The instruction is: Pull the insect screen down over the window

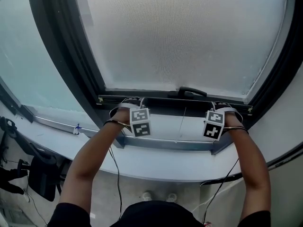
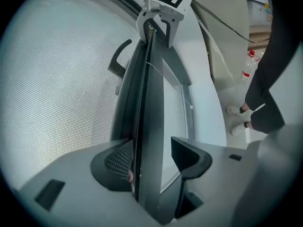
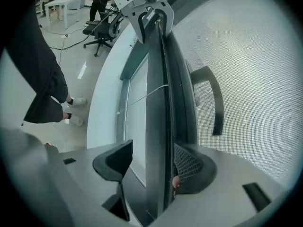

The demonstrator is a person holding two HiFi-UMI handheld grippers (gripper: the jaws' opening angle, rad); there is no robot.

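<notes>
Straddling the dark bottom bar [image 1: 165, 100] of the insect screen [image 1: 184, 37], both grippers sit low in the centre of the head view, with the person's forearms reaching up from the bottom edge. The left gripper [image 1: 129, 103] holds the bar's left end and the right gripper [image 1: 222, 106] its right end, with the curved black handle [image 1: 191, 91] between them. The mesh fills the window above the bar. Below the bar a pale strip shows before the grey lower rail [image 1: 165, 144], and a thin cord [image 1: 182, 122] hangs across that strip.

In the left gripper view, the left gripper [image 2: 151, 157] has its jaws apart around the bar [image 2: 149, 103]. The mesh-side jaw lies against the bar and the other stands clear of it with a gap.

The right gripper view shows the same for the right gripper [image 3: 151, 164]. The bar [image 3: 158, 103] runs between parted jaws, close to the mesh-side one and apart from the other.
</notes>
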